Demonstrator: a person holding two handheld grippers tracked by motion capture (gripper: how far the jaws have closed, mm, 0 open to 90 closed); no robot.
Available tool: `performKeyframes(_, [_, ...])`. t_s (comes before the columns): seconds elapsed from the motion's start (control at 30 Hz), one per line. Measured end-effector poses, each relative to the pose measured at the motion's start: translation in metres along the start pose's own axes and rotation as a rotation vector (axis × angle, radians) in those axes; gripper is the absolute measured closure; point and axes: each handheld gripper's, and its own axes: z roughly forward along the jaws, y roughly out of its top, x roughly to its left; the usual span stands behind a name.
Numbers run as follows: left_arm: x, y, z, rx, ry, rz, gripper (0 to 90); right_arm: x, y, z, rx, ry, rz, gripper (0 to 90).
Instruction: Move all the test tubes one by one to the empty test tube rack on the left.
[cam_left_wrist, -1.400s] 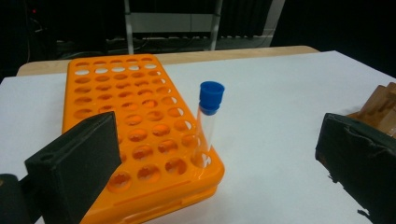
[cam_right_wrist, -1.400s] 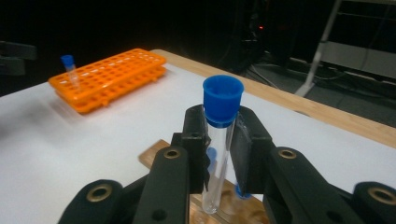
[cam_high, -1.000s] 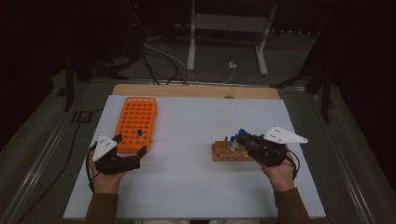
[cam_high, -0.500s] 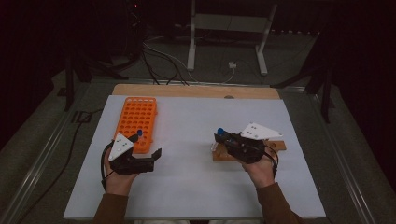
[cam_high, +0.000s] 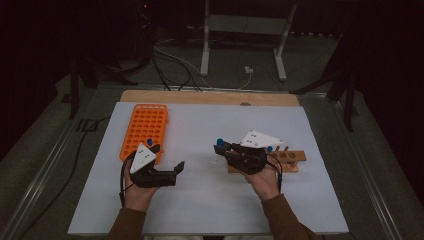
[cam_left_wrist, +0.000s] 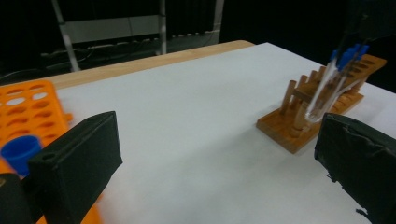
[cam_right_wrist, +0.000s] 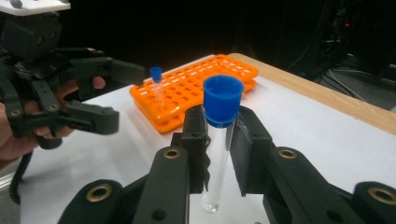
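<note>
A clear test tube (cam_right_wrist: 216, 158) with a blue cap (cam_high: 219, 142) stands upright between the jaws of my right gripper (cam_right_wrist: 219, 140), which is shut on it. In the high view my right gripper (cam_high: 222, 149) hangs over the white mat just left of the wooden tube rack (cam_high: 287, 161). My left gripper (cam_high: 168, 156) is open and holds nothing. It sits beside the near end of the orange tube rack (cam_high: 146, 127), where another blue-capped tube (cam_right_wrist: 158, 88) stands. The left gripper view has the wooden rack (cam_left_wrist: 317, 109) and the held tube (cam_left_wrist: 327, 93) ahead of its wide-open jaws.
The white mat (cam_high: 200, 210) covers a wooden table whose bare edge (cam_high: 210, 97) shows at the back. Cables and a metal stand (cam_high: 205, 45) lie on the floor beyond. Two blue caps show at the wooden rack behind the right gripper.
Carrying the tube, my right gripper has moved left, off the wooden rack and toward the middle of the mat. My left gripper has moved right, away from the orange rack's corner.
</note>
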Motion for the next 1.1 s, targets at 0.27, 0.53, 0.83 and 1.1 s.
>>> performKeyframes(0.27, [-0.021,0.006,0.012,0.003,-0.075,0.038,6.8,0.011,0.003,0.01,0.004,0.039,-0.01,76.9])
performKeyframes(0.53, [-0.04,0.007,0.021,-0.009,-0.109,0.108,24.0,0.022,0.002,0.02,0.027,0.089,-0.023,76.8])
performKeyframes(0.83, [-0.051,0.007,0.021,-0.025,-0.139,0.169,58.2,0.03,0.003,0.026,0.037,0.121,-0.032,76.8])
performKeyframes(1.1, [-0.054,0.006,0.02,-0.018,-0.136,0.21,76.2,0.031,0.002,0.028,0.044,0.135,-0.028,76.8])
